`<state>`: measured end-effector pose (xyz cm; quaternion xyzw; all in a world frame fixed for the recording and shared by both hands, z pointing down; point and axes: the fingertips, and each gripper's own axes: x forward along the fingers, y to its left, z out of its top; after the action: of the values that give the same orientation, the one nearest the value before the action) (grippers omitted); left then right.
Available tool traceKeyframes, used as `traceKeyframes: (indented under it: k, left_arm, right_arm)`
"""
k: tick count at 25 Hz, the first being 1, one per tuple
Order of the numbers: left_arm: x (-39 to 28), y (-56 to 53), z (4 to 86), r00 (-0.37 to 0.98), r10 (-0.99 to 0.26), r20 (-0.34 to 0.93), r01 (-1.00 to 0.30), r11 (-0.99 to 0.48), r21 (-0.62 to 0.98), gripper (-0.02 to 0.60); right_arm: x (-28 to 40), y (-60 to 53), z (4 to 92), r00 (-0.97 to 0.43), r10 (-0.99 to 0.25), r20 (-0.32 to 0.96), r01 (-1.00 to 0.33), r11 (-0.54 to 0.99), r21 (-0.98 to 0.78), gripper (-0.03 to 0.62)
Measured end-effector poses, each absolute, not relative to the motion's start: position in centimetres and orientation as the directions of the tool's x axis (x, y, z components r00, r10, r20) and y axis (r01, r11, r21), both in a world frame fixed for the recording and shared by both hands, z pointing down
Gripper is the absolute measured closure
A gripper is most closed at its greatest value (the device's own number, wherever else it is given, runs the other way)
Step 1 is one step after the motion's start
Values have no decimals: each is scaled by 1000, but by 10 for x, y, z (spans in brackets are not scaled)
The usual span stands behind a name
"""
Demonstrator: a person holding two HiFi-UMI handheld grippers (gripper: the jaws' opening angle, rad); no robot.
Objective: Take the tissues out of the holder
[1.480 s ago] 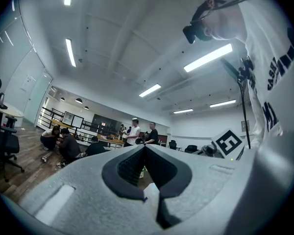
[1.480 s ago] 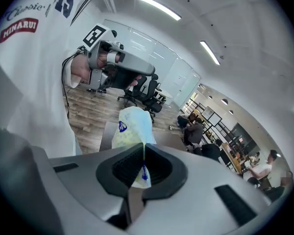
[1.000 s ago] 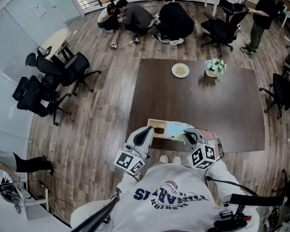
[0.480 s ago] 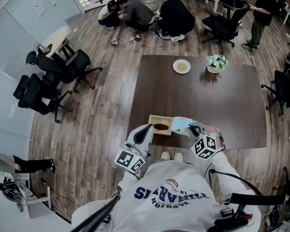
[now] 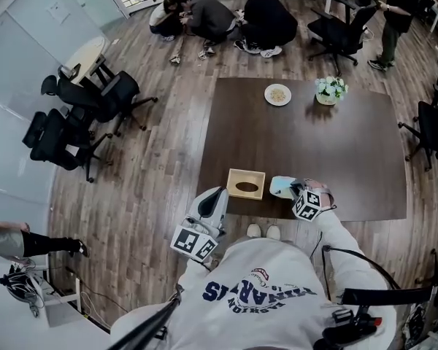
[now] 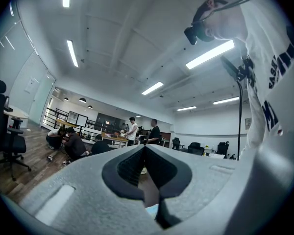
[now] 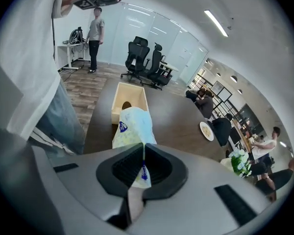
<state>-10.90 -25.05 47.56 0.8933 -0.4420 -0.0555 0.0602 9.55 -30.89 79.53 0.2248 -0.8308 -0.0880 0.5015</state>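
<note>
The light wooden tissue holder [image 5: 246, 184] with an oval slot on top stands near the front edge of the dark table [image 5: 314, 144]. Just right of it, apart from it, the pale blue tissue pack [image 5: 280, 187] hangs from my right gripper [image 5: 294, 191], which is shut on the pack's near end. In the right gripper view the tissue pack [image 7: 133, 124] stretches from the right gripper [image 7: 143, 161] toward the holder [image 7: 130, 98]. My left gripper [image 5: 217, 195] sits at the table's front edge, left of the holder, not touching it. The left gripper [image 6: 145, 148] is shut with nothing in it.
A plate of food [image 5: 277, 95] and a small pot of flowers [image 5: 330, 90] stand at the table's far side. Black office chairs [image 5: 95, 100] cluster on the wooden floor to the left. Several people [image 5: 226, 20] crouch beyond the table.
My right gripper has drawn the tissue pack to the right, out of the holder, so the two now sit apart. The left gripper has pulled back from the holder.
</note>
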Motion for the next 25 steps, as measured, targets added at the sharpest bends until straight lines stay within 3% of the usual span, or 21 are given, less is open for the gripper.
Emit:
traceKeyframes:
  k: [5,17,21,25]
  left_arm:
    - [-115,-251,476,588,-808,-40,-796,-586,154,577]
    - [-117,-258,476,574,-818,-41,-804,-573,159,577]
    - [-117,-257,474,576,-816,-45,-803,-575,157,577]
    - [-116,-258,474,578,-815,-45,-802,-577,153,577]
  right_arm:
    - [102,-318,839,-366,-430,825,-293,895,337,579]
    - [107,-331,847,-342,-433,834,-300,891,340,577]
    - [108,-337,818,-383,-493,782,-378,855,354,543]
    - [108,-348,732,-479,-615,626,-532,771,350,533]
